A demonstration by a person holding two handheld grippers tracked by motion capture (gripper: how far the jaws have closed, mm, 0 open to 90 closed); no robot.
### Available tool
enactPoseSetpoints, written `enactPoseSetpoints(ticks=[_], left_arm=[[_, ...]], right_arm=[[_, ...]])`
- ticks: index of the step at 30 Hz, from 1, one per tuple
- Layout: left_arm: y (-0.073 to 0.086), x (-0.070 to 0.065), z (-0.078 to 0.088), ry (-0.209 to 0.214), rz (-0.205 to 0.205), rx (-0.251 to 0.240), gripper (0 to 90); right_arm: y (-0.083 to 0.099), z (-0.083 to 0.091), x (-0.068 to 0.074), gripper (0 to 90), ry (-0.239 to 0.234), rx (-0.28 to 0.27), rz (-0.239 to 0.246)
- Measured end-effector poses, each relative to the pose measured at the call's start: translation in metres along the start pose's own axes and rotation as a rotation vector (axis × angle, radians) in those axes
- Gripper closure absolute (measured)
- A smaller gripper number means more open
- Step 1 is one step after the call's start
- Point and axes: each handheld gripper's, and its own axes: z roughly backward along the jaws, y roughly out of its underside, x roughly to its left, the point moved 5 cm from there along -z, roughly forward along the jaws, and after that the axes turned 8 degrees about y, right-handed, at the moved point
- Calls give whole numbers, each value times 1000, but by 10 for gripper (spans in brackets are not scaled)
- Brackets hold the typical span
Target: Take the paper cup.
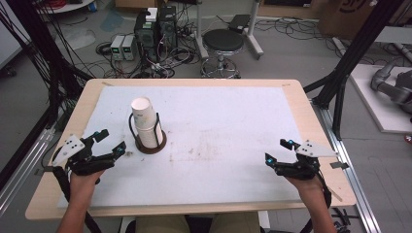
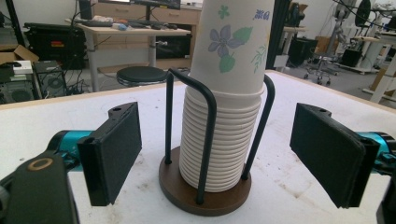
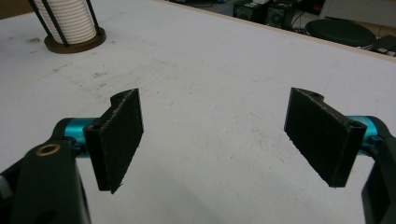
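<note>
While the stack of paper cups (image 2: 224, 121) sits in its wire cup holder (image 2: 205, 184) left of table centre, left gripper (image 1: 111, 144) is spread just beside it; top cup should be pinched squarely above the wires, lifted straight; right gripper (image 1: 277, 151) spread, idle, well apart

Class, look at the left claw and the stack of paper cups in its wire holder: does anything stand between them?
Nothing visible does. The left claw is open, facing the cup stack across bare table; only the holder's own black wire uprights surround the cups.
</note>
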Motion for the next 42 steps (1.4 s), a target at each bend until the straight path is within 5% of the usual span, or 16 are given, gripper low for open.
enactPoseSetpoints(ticks=[32,42], left_arm=[[-6,-8,-12,22,-9,9,159],[-25,-8,-12,24,-3,-11,155]], right_arm=[[2,-1,-2,200,-14,-5,-17],[1,-2,1,200,-26,3,-10]])
